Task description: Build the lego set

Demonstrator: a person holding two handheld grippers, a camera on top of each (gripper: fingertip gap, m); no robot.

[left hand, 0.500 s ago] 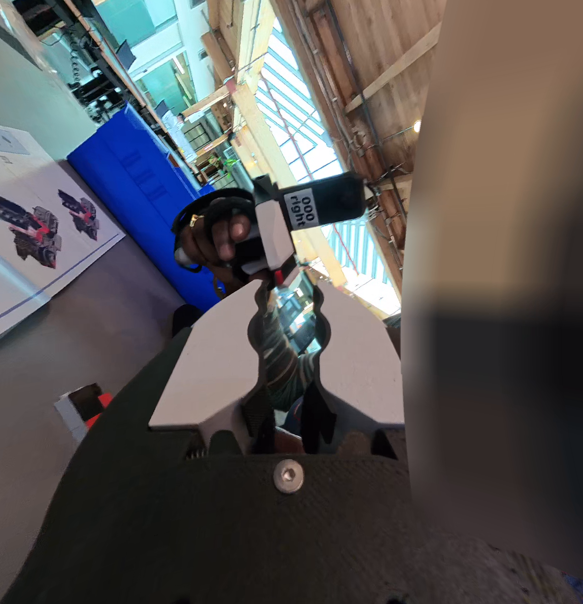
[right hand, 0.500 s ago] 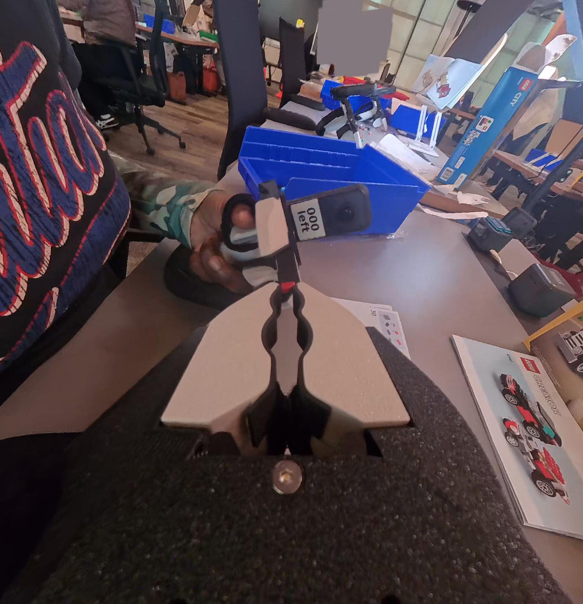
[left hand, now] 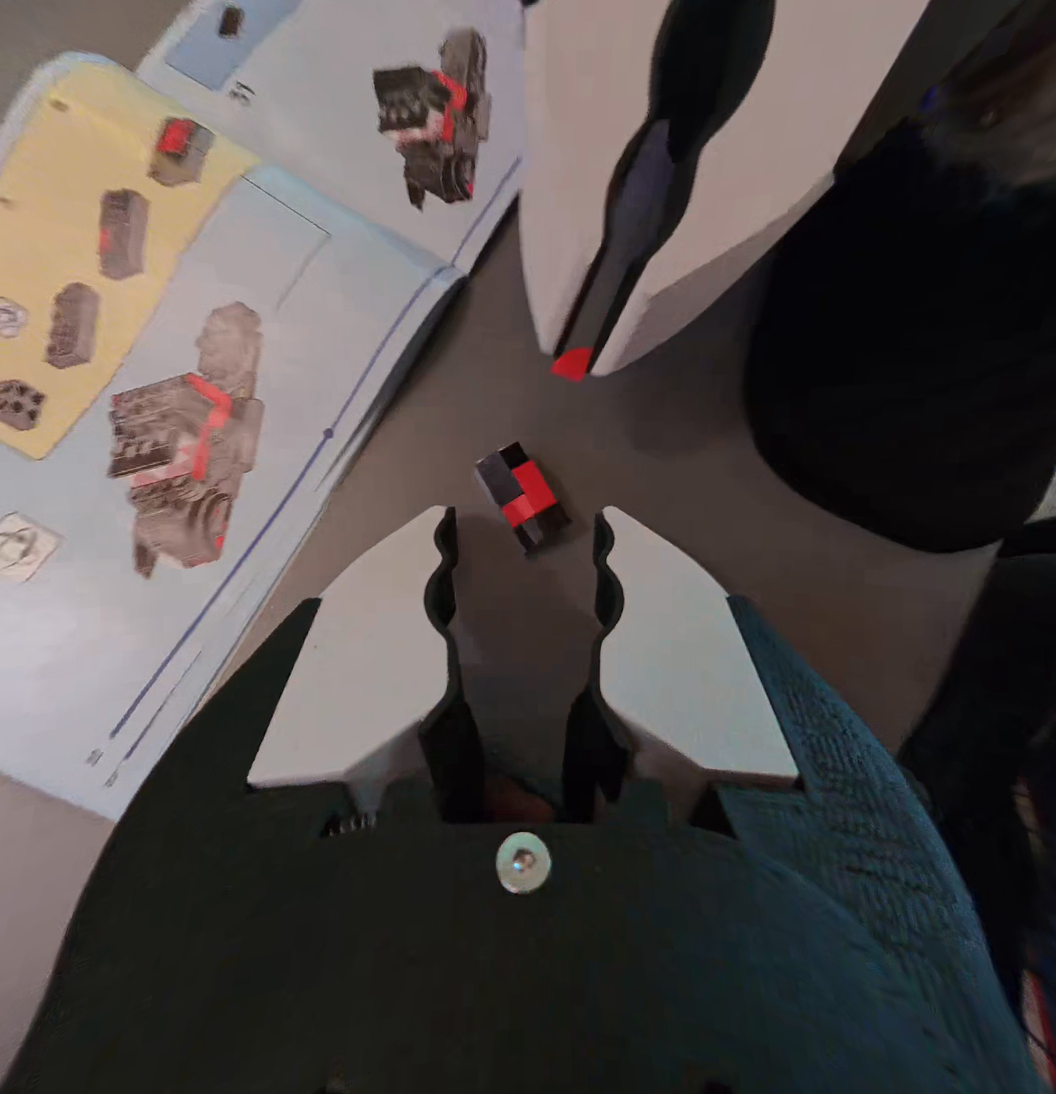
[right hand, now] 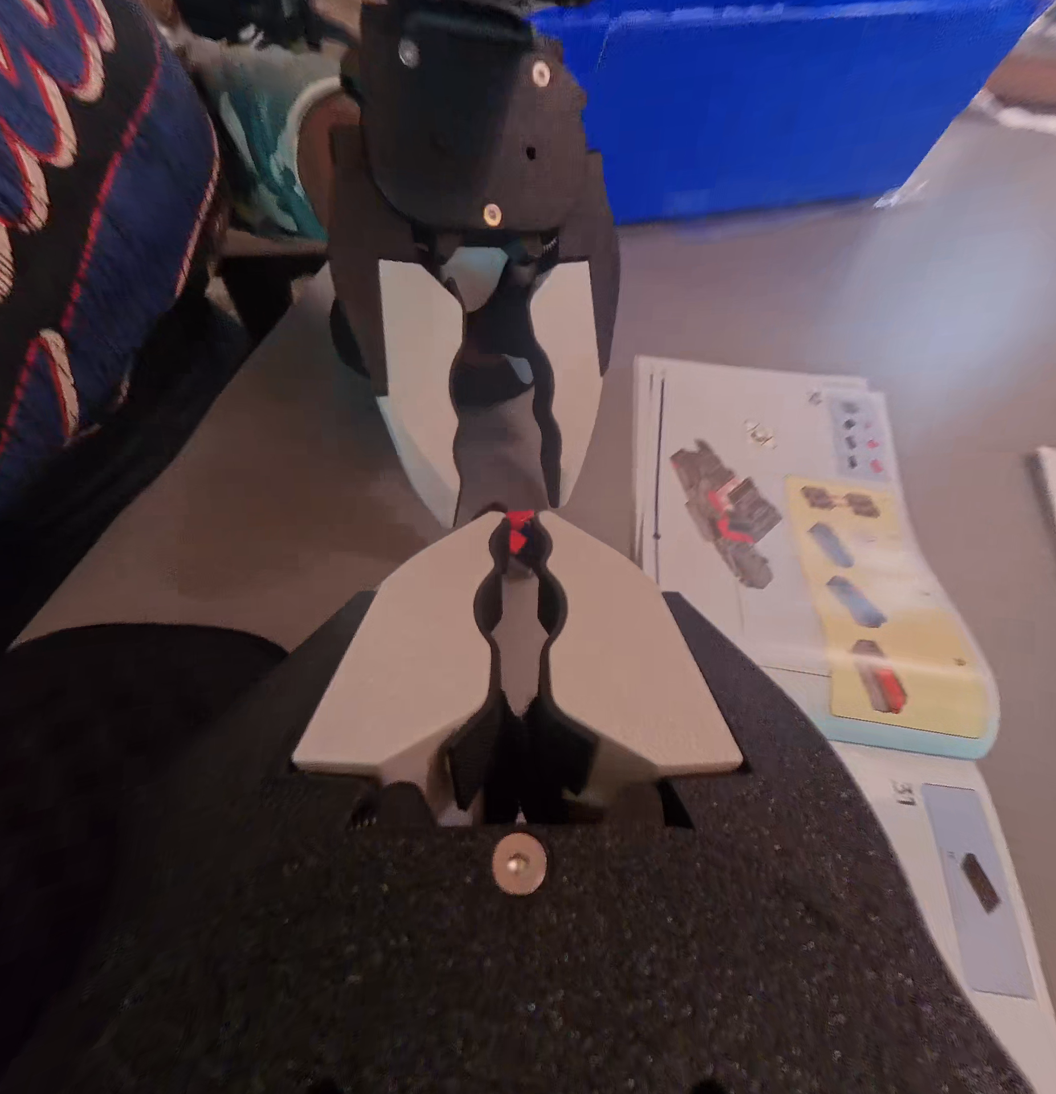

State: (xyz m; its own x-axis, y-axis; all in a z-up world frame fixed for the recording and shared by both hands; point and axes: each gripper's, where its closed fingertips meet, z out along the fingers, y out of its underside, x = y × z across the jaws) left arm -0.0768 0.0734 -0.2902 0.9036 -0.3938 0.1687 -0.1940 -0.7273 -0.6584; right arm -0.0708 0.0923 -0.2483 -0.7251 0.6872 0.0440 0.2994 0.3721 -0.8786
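The left gripper [left hand: 522, 521] is wide open just over a small red and black lego block [left hand: 522, 497] on the grey table [left hand: 661, 450]. The right gripper [left hand: 575, 361] pinches a little red piece [left hand: 571, 362]. A blue bin [right hand: 750, 106] stands behind; its inside is hidden.

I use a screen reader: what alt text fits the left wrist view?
Open left gripper hovers over a small red-and-black lego assembly on the grey table. Opposite, the right gripper pinches a red piece; an open instruction booklet lies left.
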